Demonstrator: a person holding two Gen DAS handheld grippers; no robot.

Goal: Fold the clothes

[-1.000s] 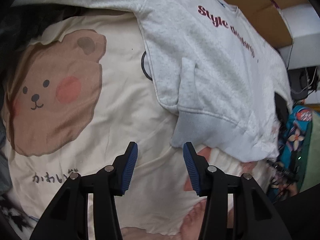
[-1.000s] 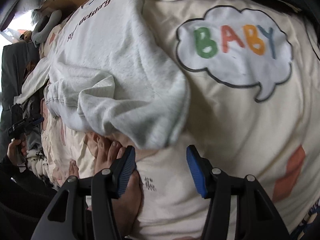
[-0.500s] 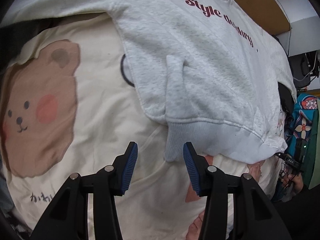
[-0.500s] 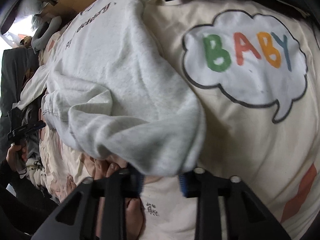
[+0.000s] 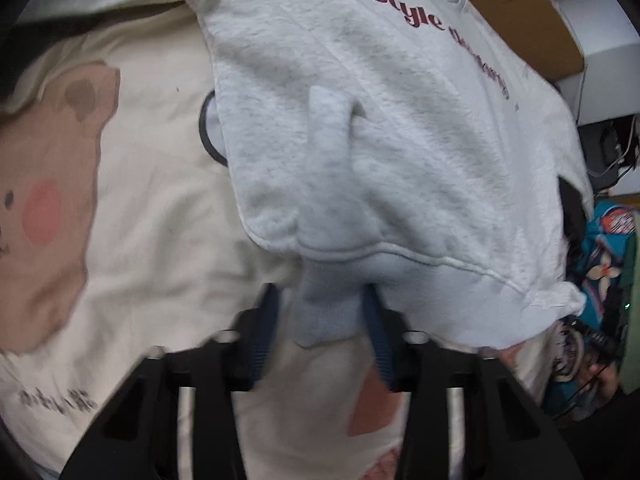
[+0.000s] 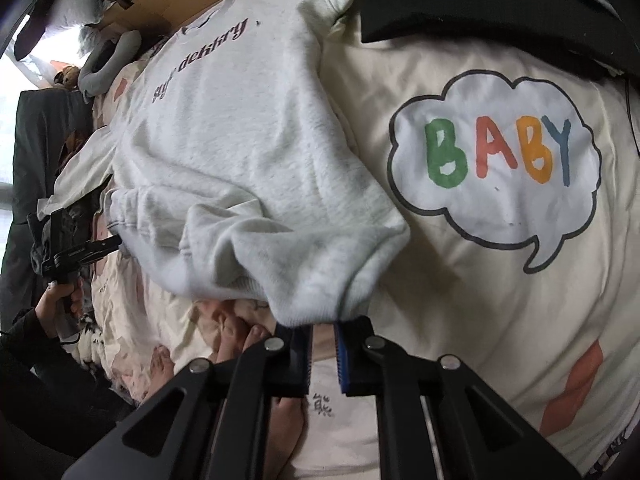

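My view, both wrists: a light grey sweatshirt (image 5: 400, 128) with dark red lettering lies spread on a cream blanket (image 5: 152, 208) printed with a brown bear (image 5: 52, 184) and, in the right wrist view, a speech bubble reading "BABY" (image 6: 496, 160). A cardboard box (image 5: 520, 12) stands behind the garment's collar end; its contents are not visible to me. My left gripper (image 5: 320, 312) has its blue-padded fingers partly closed around the ribbed hem corner (image 5: 326, 312), which sits between them; motion blur keeps me from telling whether the pads actually press the cloth. My right gripper (image 6: 323, 354) is clenched to a narrow gap just below the sweatshirt's opposite hem corner (image 6: 308, 300), which hangs at the fingertips; I cannot tell whether cloth is pinched there. Bare feet (image 6: 236, 332) rest on the blanket beside the right gripper.
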